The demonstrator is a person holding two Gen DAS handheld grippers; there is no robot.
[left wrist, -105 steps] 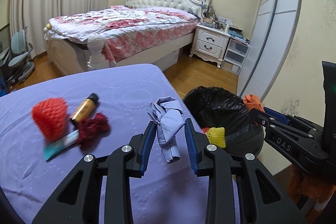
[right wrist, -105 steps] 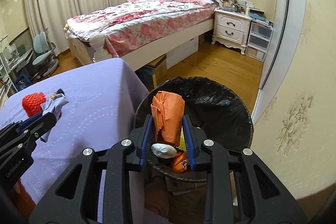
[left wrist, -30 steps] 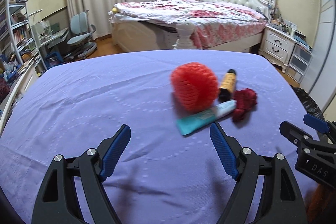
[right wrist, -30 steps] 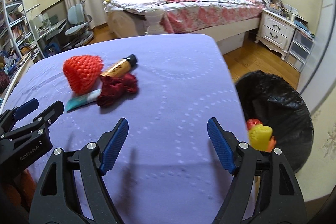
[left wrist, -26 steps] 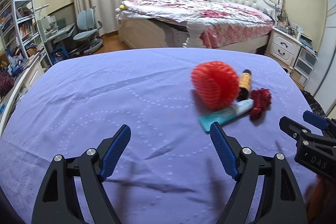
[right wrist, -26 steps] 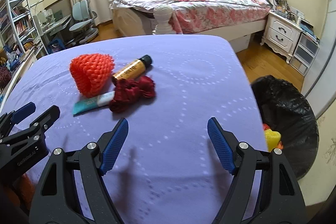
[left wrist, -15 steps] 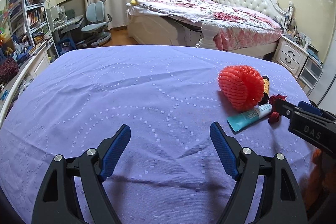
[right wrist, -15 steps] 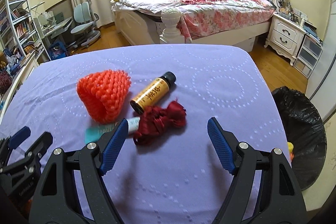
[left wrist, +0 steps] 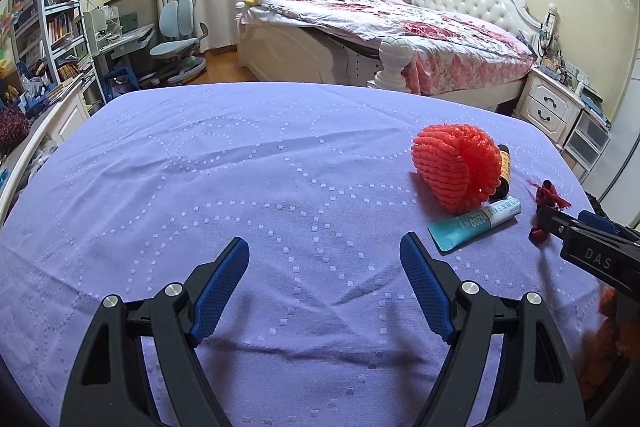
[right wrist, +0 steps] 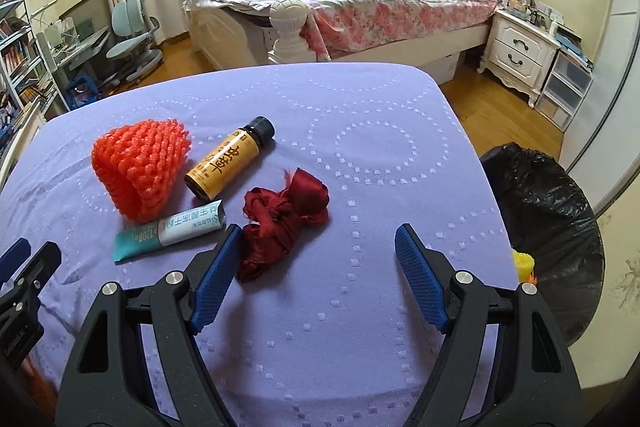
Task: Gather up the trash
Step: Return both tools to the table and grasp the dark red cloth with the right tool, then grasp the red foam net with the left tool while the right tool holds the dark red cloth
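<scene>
Both the left gripper [left wrist: 324,283] and right gripper [right wrist: 316,271] are spread empty, the right nearest the crumpled dark-red ribbon [right wrist: 286,223] on the purple-clothed counter [right wrist: 360,155], likely soft, light, best pinched across its bunched middle.

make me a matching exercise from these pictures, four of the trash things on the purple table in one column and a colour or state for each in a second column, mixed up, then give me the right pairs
Things:
1. foam net sleeve
2. small bottle
3. tube
4. crumpled ribbon

Descriptions:
A. dark red, bunched up, nearest the right tool
B. teal and white, lying flat
C. amber with a black cap, lying on its side
D. bright orange-red, netted texture

Pairs: 1-D, 2-C, 3-B, 4-A
</scene>
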